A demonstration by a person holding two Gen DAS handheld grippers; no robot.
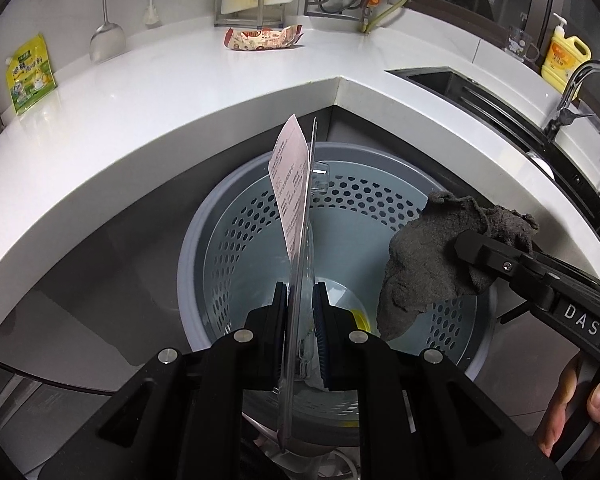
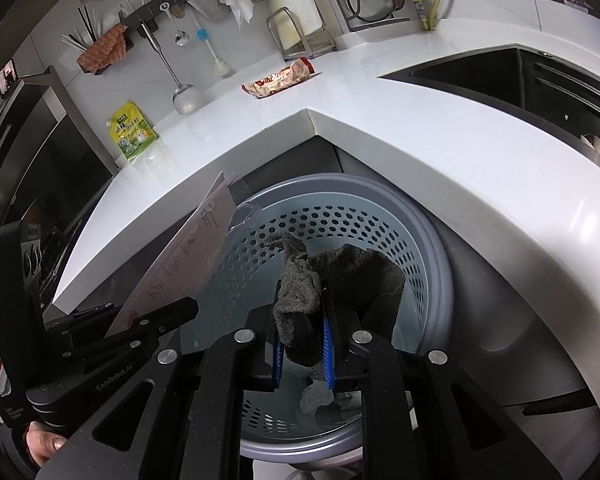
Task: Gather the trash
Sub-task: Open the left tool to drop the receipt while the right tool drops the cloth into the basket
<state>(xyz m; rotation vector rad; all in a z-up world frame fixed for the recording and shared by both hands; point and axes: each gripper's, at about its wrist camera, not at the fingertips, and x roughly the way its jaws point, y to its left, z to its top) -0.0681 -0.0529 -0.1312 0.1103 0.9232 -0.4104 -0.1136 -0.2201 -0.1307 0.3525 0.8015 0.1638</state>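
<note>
My left gripper (image 1: 302, 320) is shut on a flat blister package (image 1: 294, 196) with a pink printed card, held upright over the grey perforated trash bin (image 1: 220, 232). My right gripper (image 2: 302, 344) is shut on a dark grey rag (image 2: 300, 288) and holds it over the same bin (image 2: 432, 264). The rag (image 1: 424, 264) and right gripper also show at the right of the left wrist view. The package (image 2: 188, 264) and left gripper show at the left of the right wrist view. White crumpled paper (image 2: 316, 396) lies at the bin's bottom.
A white L-shaped counter (image 1: 160, 120) wraps behind the bin. On it lie an orange snack wrapper (image 1: 262, 38) and a green pouch (image 1: 30, 74). A dark sink (image 1: 480, 96), a faucet and a yellow soap bottle (image 1: 564, 56) are at the right.
</note>
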